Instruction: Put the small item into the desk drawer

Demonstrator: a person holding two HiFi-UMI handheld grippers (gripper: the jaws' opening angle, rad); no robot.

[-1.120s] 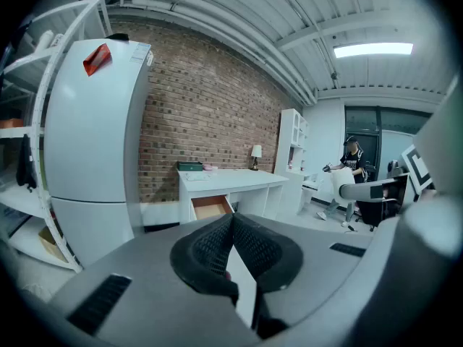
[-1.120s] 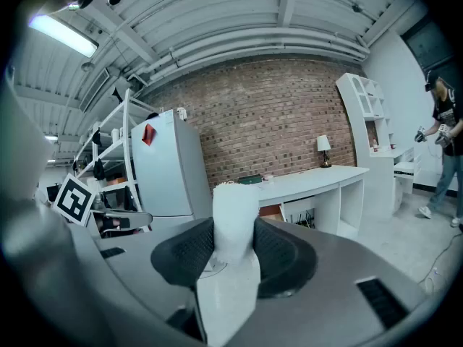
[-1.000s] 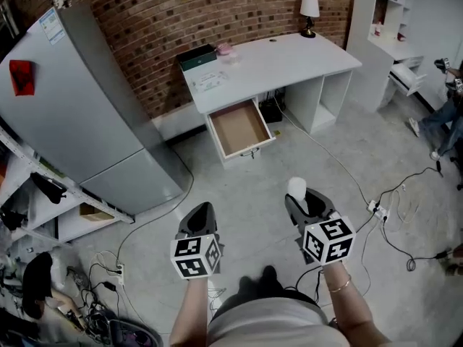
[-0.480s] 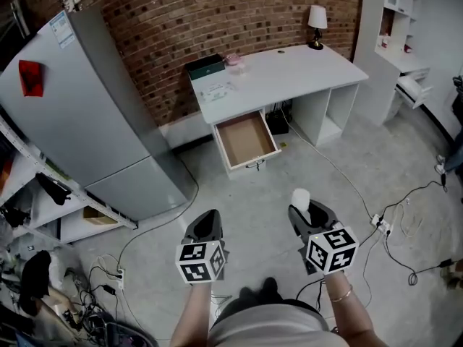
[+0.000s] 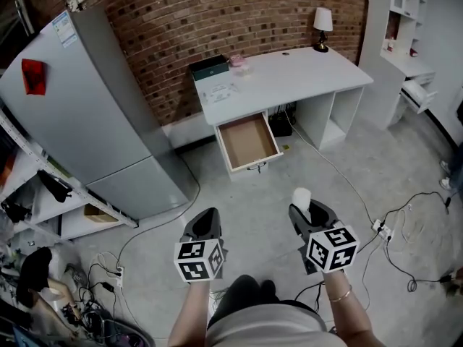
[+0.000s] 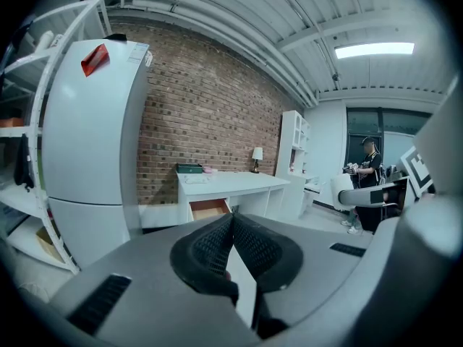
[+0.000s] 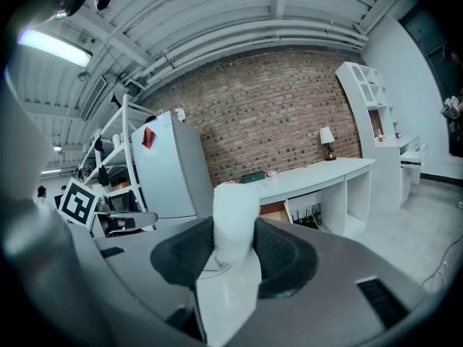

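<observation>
My right gripper (image 5: pixel 305 210) (image 7: pixel 234 246) is shut on a small white item (image 5: pixel 301 196) (image 7: pixel 235 223) that sticks up between its pads. My left gripper (image 5: pixel 206 223) (image 6: pixel 230 244) is shut with nothing in it, its pads meeting at the tips. Both are held low over the grey floor, well short of the white desk (image 5: pixel 289 71) (image 7: pixel 318 172) (image 6: pixel 231 183) against the brick wall. Under the left part of the desk its drawer (image 5: pixel 248 142) (image 6: pixel 208 209) stands pulled out, with a bare brown bottom.
A grey fridge (image 5: pixel 87 100) stands left of the desk, with a metal shelf rack (image 5: pixel 29 194) beside it. On the desk are a dark green box (image 5: pixel 210 67), papers and a lamp (image 5: pixel 323 22). Cables and a power strip (image 5: pixel 378 227) lie on the floor at right. A person (image 6: pixel 367 172) stands far right.
The view has shifted a little, so the desk and drawer sit slightly more to the right and lower in the head view. Both grippers keep their places and the white item stays gripped.
</observation>
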